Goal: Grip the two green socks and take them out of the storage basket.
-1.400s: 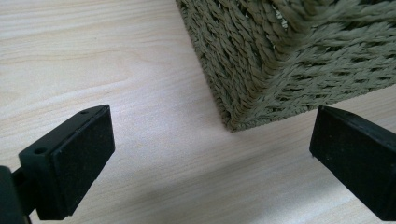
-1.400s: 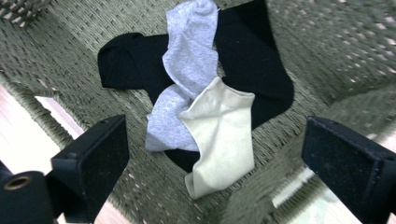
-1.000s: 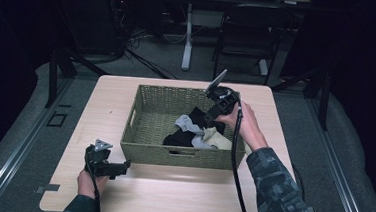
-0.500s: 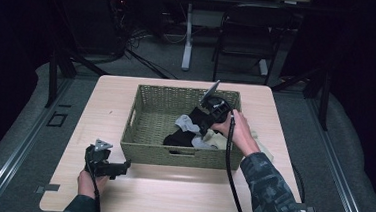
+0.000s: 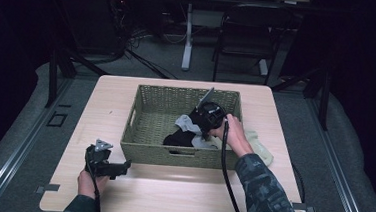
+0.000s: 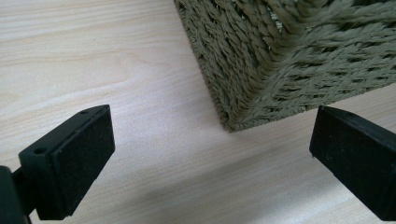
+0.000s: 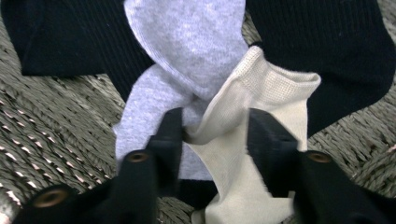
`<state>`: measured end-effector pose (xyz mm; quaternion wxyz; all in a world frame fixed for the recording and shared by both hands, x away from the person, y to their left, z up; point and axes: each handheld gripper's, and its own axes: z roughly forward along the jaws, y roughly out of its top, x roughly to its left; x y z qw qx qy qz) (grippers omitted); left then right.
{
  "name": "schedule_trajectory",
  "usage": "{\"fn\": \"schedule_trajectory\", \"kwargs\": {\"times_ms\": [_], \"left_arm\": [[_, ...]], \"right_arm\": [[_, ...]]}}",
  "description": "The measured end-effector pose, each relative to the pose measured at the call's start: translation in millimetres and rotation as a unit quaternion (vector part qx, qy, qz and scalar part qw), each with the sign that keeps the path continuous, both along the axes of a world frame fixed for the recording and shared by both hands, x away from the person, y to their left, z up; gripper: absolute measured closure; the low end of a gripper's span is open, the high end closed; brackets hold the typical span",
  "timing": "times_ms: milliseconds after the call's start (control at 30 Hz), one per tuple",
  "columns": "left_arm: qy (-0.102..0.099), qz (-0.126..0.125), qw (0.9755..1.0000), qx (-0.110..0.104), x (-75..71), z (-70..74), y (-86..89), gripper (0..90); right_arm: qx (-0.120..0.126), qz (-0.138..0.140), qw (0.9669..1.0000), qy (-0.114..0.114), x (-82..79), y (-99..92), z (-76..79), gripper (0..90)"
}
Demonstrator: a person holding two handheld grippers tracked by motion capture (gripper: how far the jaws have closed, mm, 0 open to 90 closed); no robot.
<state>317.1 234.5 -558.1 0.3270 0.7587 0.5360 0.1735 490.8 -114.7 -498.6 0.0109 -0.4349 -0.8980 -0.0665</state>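
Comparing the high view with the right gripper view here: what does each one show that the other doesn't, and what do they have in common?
High view alone: the whole table, the left gripper held beside the basket's front left corner, a pale cloth on the table right of the basket, and a chair behind.

Right gripper view alone: the right gripper, its jaws just closing around a bunched fold of the cream sock, with the grey sock against one jaw.

Both: the woven basket and the black socks inside it.

The person is wearing a camouflage sleeve. Each black gripper is trailing a black cable; the left gripper is carrying a grey three-cornered plate.
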Motion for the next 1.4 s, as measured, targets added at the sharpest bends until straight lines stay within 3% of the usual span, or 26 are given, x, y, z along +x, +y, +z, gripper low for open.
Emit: {"fn": "schedule_trajectory", "kwargs": {"times_ms": [100,200,333,500,867,1267,1400], "left_arm": [[0.000,-0.001,1.0000,0.000,0.0,0.0,0.0,0.0],[0.000,-0.001,1.0000,0.000,0.1,0.0,0.0,0.0],[0.000,0.000,1.0000,0.000,0.1,0.1,0.1,0.0],[0.001,-0.001,1.0000,0.000,0.4,0.0,0.4,0.0],[-0.001,0.004,1.0000,-0.004,1.1,-0.4,1.1,0.0],[-0.001,0.003,1.0000,-0.008,0.4,0.2,2.2,0.0],[-0.002,0.004,1.0000,-0.007,0.1,0.5,2.2,0.0]], "right_arm": [[-0.002,0.003,1.0000,0.001,0.1,-1.1,-0.6,68.2],[0.002,0.003,1.0000,0.003,0.2,-2.3,-1.7,81.3],[0.001,0.004,1.0000,0.005,0.6,-4.0,-0.4,86.1],[0.003,0.003,1.0000,0.003,-0.8,-9.4,7.8,86.8],[0.018,0.000,0.9997,-0.014,-2.5,-28.6,49.0,87.0],[0.030,0.005,0.9991,-0.029,-4.2,-29.9,83.7,87.0],[0.027,0.009,0.9991,-0.031,-4.2,-27.3,101.6,87.0]]}}
